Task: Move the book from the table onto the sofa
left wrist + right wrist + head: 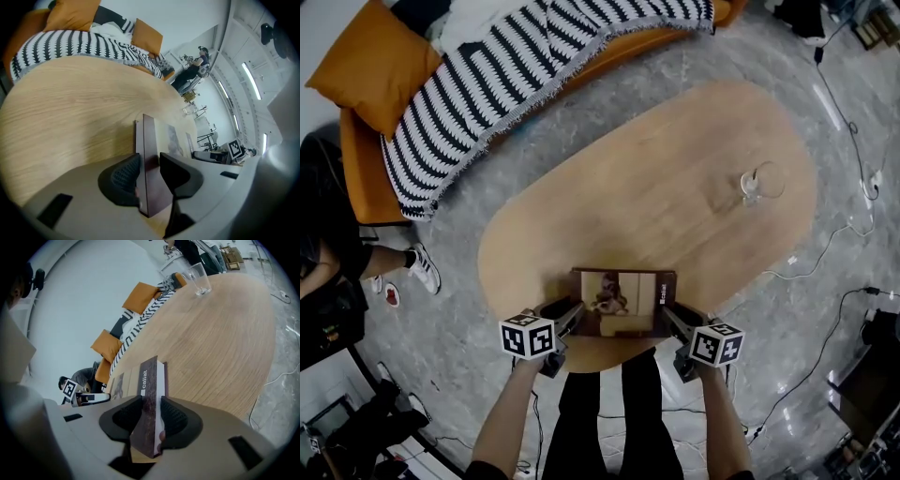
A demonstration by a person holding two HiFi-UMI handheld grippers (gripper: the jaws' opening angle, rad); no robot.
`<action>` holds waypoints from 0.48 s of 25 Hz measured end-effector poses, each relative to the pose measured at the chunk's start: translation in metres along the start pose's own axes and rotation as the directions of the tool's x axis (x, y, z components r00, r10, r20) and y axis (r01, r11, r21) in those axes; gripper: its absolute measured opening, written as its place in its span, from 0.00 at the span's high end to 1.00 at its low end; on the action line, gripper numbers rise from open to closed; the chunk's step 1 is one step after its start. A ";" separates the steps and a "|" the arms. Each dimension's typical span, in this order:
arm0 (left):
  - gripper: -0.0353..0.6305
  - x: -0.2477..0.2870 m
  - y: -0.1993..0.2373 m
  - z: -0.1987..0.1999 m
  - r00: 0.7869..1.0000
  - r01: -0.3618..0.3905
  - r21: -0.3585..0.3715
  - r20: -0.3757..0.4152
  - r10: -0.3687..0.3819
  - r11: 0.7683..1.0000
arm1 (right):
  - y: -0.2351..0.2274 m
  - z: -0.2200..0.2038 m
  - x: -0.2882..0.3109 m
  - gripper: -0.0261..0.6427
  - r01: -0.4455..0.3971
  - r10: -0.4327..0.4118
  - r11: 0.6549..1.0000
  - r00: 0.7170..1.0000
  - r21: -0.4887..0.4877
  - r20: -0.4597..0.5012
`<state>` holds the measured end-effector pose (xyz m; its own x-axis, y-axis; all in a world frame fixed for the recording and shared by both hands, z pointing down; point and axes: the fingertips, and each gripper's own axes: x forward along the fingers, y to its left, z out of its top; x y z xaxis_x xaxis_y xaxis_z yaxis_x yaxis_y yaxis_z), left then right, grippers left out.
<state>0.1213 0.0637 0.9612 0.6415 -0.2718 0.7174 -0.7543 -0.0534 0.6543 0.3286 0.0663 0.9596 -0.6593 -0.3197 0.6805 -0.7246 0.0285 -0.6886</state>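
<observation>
A brown hardcover book with a photograph on its cover lay face up at the near end of the oval light-wood bench, close to the person's body. The left tool was clamped on the book's left edge, its two dark ribbed pads pressing on the covers from either side. The right tool was clamped the same way on the opposite edge, where white lettering ran along the spine. Both tools pointed forward and down at a slant, with the marker cubes towards the person's forearms. Whether the book rested on the wood or sat just clear of it could not be told.

Near the far right end of the bench stood a clear drinking glass, well apart from the book. Beyond the bench's far left side was the orange sofa, carrying a black-and-white striped throw and an orange square cushion. The grey marbled floor around the bench had thin cables trailing across it on the right.
</observation>
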 end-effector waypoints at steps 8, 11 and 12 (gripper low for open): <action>0.74 -0.009 -0.010 0.010 1.000 0.008 0.001 0.007 -0.008 1.000 | 0.011 0.014 -0.010 0.76 -0.002 0.002 1.000 1.000 -0.017 0.007; 0.75 -0.021 -0.026 0.018 1.000 0.015 0.010 0.025 -0.015 1.000 | 0.021 0.023 -0.023 0.76 -0.007 0.008 1.000 1.000 -0.022 0.018; 0.75 -0.025 -0.032 0.020 0.999 0.016 0.013 0.029 -0.016 1.000 | 0.025 0.025 -0.028 0.76 -0.008 0.009 1.000 1.000 -0.022 0.022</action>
<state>0.1265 0.0533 0.9171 0.6492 -0.2986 0.6995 -0.7459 -0.0702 0.6623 0.3344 0.0528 0.9173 -0.6613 -0.3398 0.6687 -0.7232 0.0523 -0.6886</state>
